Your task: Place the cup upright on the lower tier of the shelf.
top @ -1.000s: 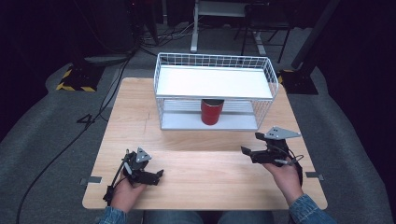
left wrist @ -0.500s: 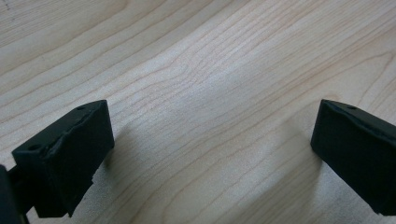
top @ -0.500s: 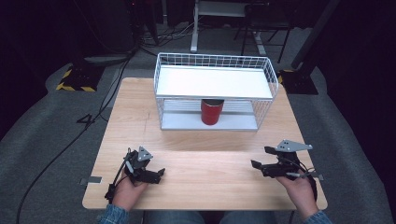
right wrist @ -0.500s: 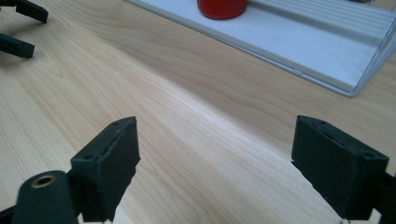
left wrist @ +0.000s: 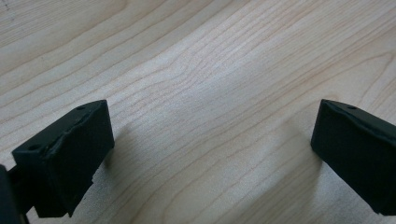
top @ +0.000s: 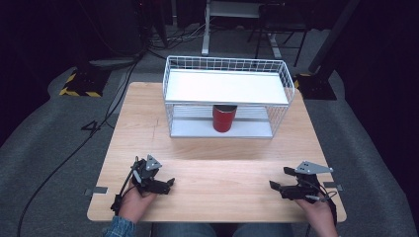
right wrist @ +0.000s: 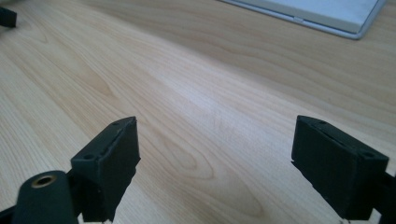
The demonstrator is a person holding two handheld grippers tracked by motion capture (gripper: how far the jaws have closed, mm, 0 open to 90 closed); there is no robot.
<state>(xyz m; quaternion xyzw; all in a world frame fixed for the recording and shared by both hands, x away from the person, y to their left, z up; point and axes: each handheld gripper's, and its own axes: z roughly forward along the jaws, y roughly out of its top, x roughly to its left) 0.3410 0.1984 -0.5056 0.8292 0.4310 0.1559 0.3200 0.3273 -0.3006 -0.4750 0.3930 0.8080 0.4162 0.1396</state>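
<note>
Two tools, both released, empty, low over the worktop [top: 148, 123]: left tool [top: 165, 185] at 7 o'clock, right tool [top: 279, 186] at 5. Red can [top: 224, 118] at 12, on the rack's [top: 225, 86] lower shelf.

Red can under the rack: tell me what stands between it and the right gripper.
Nothing on the bare wooden table lies between the right gripper and the red can. The can stands on the wire rack's lower level, under the white shelf, its front side open.
</note>
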